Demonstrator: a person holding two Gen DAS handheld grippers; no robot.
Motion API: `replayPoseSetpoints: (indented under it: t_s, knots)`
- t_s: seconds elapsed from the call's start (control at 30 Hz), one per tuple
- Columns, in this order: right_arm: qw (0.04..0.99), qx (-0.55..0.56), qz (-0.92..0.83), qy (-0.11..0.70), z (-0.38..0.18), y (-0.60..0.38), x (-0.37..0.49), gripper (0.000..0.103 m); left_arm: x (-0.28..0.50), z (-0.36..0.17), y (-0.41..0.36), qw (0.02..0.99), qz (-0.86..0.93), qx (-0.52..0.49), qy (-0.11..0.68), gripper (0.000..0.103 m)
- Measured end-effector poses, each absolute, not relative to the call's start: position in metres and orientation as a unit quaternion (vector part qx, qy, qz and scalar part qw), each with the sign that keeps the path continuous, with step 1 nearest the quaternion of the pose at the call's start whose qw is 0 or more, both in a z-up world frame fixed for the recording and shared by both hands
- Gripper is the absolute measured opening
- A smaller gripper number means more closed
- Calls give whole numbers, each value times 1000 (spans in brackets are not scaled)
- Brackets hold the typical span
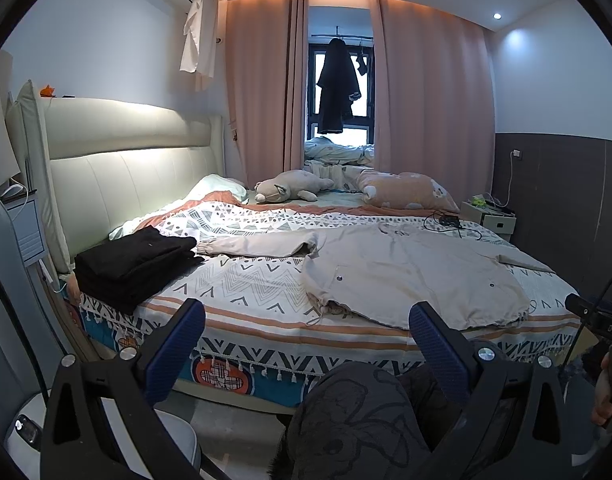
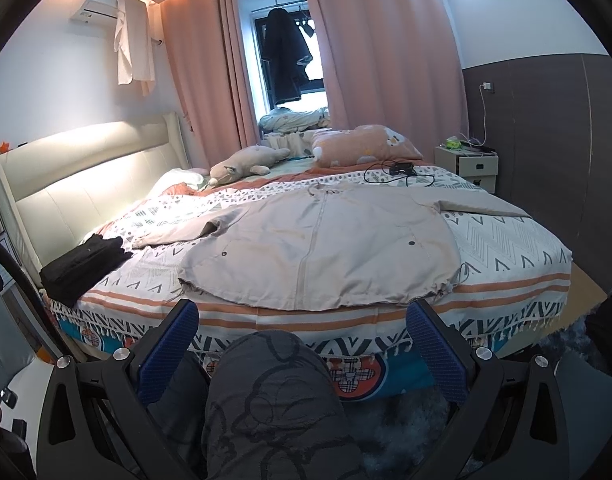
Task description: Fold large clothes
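Note:
A large beige jacket lies spread flat, front up, on the patterned bedspread, sleeves stretched out to left and right, its drawstring hem toward the near bed edge. My left gripper hovers open before the near bed edge, just short of the hem, with nothing between its blue pads. My right gripper is open too, held below the hem's middle, empty. The right gripper's body shows at the left wrist view's right edge, a hand below it.
A stack of folded black clothes sits at the bed's left near the headboard. A plush toy, pillows and a black cable with charger lie at the far side. The person's patterned grey trouser knee is below the grippers. A nightstand stands at right.

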State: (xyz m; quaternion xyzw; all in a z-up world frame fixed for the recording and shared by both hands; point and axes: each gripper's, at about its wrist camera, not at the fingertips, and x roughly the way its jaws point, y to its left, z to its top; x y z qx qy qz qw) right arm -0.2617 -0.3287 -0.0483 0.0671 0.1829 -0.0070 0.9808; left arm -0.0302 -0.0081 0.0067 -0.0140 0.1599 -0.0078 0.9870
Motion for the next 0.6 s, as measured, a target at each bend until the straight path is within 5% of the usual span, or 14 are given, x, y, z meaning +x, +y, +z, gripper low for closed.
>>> replayPoseSetpoints:
  t_s: [0.6]
  knots:
    - [981, 74, -7, 181, -49, -329, -263, 103, -34, 6, -9, 987, -9, -14, 163, 103]
